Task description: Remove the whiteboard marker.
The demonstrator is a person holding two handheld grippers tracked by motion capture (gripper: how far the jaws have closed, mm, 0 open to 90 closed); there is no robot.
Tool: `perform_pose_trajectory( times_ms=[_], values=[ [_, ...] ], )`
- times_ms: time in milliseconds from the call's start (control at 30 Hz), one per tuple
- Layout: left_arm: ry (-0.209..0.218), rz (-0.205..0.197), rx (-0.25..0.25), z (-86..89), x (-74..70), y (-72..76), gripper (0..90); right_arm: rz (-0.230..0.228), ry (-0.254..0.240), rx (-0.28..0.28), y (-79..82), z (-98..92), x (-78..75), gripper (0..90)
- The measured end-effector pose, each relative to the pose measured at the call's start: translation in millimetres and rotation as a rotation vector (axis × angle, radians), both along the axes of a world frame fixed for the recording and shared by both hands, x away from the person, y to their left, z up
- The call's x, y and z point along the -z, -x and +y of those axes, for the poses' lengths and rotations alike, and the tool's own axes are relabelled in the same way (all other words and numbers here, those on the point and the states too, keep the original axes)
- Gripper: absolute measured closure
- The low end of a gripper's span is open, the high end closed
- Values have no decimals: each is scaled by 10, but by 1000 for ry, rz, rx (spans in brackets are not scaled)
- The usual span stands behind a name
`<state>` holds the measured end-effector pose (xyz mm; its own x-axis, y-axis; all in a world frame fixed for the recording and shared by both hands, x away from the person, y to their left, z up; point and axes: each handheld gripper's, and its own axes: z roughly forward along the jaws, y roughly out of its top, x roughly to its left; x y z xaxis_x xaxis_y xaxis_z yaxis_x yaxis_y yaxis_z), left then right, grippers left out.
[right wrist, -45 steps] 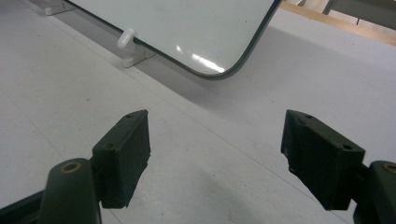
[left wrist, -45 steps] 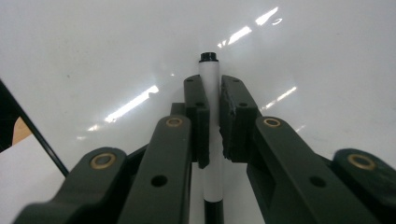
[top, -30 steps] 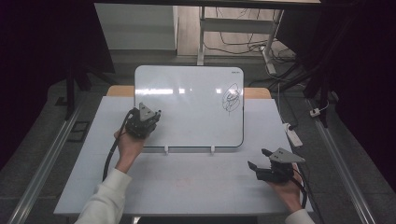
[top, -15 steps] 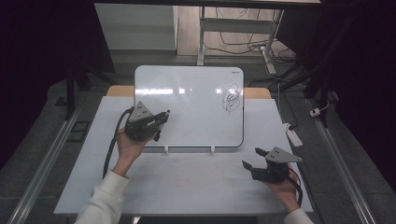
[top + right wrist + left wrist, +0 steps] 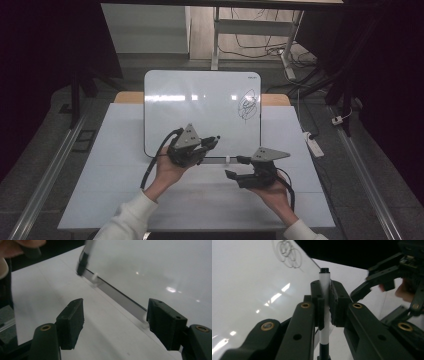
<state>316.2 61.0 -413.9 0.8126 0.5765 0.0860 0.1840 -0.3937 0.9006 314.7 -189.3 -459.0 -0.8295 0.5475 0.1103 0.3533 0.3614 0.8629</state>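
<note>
Two grippers are in play over the table (image 5: 120, 200), and I read them off the high view first. My left gripper (image 5: 212, 142) sits over the bottom edge of the whiteboard (image 5: 200, 100), pointing toward the right, and it is clenched on a marker (image 5: 324, 290). In the left gripper view the white barrel of that marker stands upright between the two pads, pinched tight, its black tip poking out above the jaws and a black section showing below them. A scribble of looping circles (image 5: 289, 252) is drawn on the whiteboard beyond the marker; in the high view the drawing sits near the board's right edge.

My right gripper (image 5: 236, 167) hovers just in front of the whiteboard's lower edge, to the right of the left one, pointing left toward it. Its jaws stand apart and have just been closing a little, with nothing between them: in the right gripper view I see only bare table surface and the board's dark lower rim between the two black pads (image 5: 71, 320). The marker shows blurred at the top left of that view, its dark end close to the board's bottom edge, well ahead of the right jaws.

Both grippers are near each other, not touching.
</note>
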Motion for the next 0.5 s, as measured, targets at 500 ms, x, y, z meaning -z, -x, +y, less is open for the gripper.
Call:
perform_pose_trajectory(
  times_ms=[500],
  values=[
    [-30, -25, 24, -254, 58, 48, 818, 127, -83, 11, -152, 372, -4, 479]
  ],
)
